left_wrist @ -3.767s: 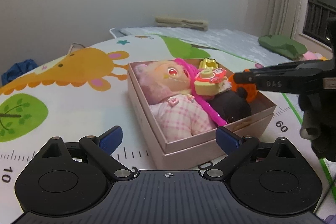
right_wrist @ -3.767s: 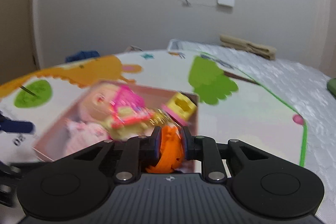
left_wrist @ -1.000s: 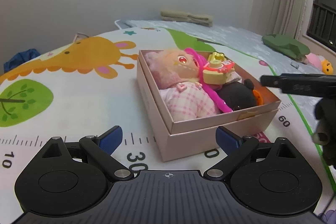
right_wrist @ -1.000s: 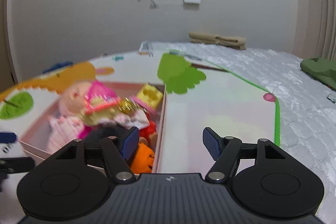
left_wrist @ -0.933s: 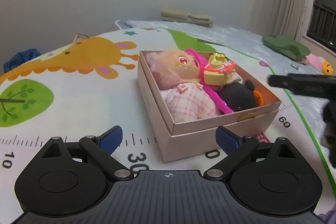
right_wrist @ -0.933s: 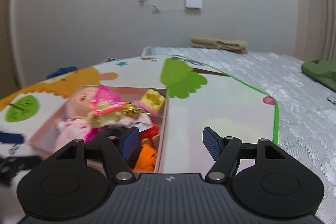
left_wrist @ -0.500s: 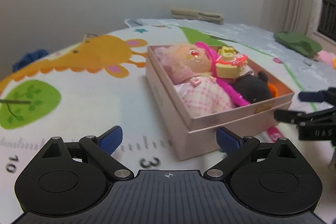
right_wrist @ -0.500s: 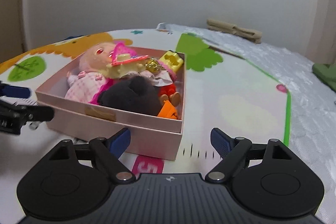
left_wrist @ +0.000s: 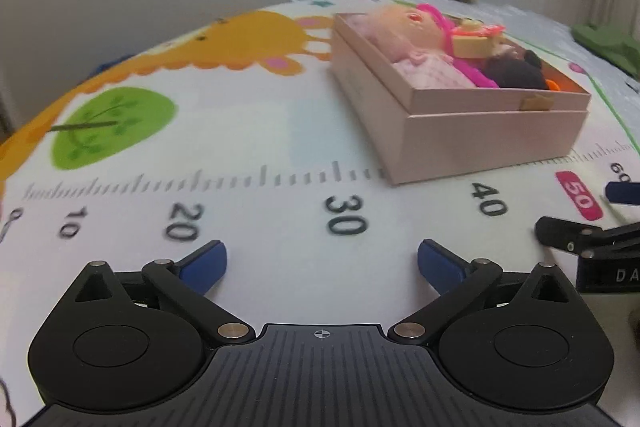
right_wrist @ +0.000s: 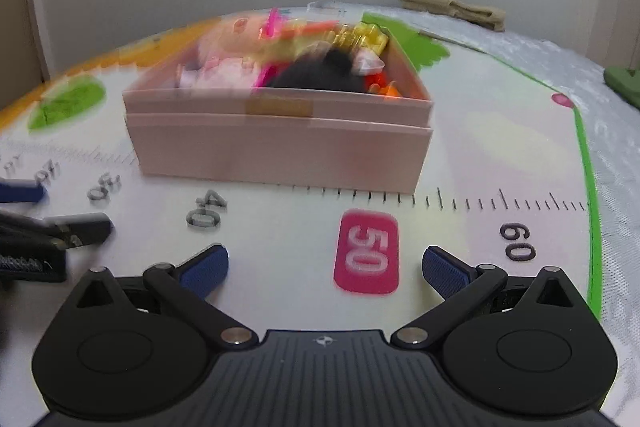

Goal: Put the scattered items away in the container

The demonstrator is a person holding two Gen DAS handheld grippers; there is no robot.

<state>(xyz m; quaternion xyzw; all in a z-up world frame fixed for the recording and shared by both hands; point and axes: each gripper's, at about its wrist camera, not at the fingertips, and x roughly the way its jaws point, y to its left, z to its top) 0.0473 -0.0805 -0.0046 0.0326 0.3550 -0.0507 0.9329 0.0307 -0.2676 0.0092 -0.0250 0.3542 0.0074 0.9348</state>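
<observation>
Both wrist cameras are sitting low over the play mat, facing the pink box nearby; the left is viewing its left corner, the right its front. Both are sharing the box.

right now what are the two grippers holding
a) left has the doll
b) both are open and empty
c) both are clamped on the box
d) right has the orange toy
b: the left gripper and right gripper both show spread blue pads with only play mat between them, short of the pink box.
</observation>
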